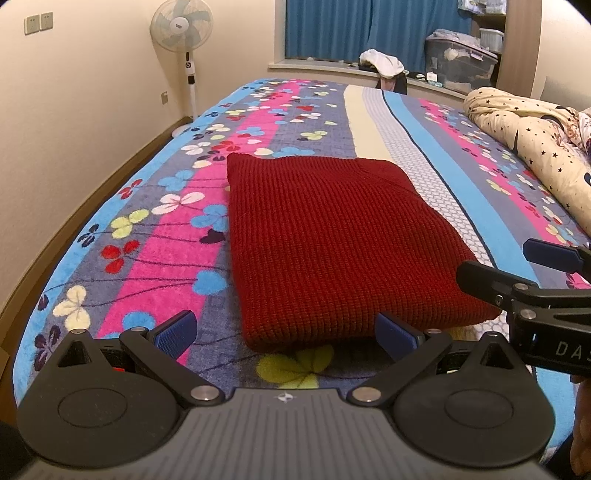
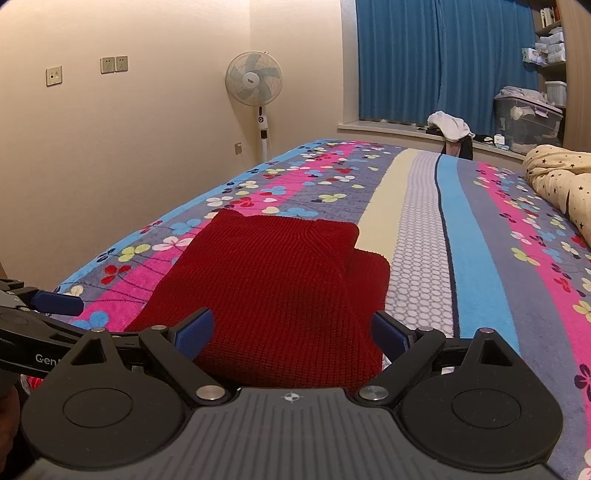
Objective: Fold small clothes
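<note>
A dark red knitted garment, folded into a thick rectangle, lies flat on the flowered bedspread. My left gripper is open at the garment's near edge, one blue-padded finger on each side of its near left corner, holding nothing. My right gripper is open too, low over the garment's near right part with the knit showing between its fingers. A lower folded layer sticks out on the right. In the left wrist view the right gripper comes in from the right beside the garment's corner.
A cream star-print quilt is bunched along the bed's right side. The bed's left edge drops to a gap beside the wall. A standing fan is at the far left. Beyond the bed are a window sill with clothes, a plastic bin and blue curtains.
</note>
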Tool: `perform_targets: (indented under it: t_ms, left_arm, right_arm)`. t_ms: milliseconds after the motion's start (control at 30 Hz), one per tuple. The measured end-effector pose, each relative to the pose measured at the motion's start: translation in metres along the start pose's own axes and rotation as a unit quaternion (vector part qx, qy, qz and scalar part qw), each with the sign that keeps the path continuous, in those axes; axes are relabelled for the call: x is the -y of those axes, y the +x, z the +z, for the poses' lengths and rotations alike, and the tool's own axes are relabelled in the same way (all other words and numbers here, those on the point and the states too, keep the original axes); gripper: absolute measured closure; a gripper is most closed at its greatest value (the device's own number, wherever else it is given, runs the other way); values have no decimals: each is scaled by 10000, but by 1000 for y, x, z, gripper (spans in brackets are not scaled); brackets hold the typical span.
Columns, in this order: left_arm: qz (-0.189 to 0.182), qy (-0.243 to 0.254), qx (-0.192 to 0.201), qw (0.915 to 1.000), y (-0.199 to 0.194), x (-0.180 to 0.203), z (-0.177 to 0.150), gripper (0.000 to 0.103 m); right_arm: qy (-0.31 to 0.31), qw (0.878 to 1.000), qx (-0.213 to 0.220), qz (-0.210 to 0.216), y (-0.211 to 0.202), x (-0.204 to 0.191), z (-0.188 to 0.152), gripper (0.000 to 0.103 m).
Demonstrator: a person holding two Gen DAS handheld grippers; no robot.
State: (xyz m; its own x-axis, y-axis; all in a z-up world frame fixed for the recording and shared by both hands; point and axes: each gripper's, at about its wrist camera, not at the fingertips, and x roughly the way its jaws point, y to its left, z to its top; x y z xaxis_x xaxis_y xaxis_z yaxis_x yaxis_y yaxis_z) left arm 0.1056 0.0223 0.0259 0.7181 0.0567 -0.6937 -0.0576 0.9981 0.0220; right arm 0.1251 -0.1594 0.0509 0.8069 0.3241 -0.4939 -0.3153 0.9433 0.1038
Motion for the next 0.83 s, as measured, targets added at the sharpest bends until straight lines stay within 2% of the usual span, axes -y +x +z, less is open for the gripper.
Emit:
perform_targets:
  t_ms: [833]
  left_arm:
    - [3,25,32,10000,0,0,1,1]
  right_arm:
    - [-1,10000,-8,5,0,1,0,10]
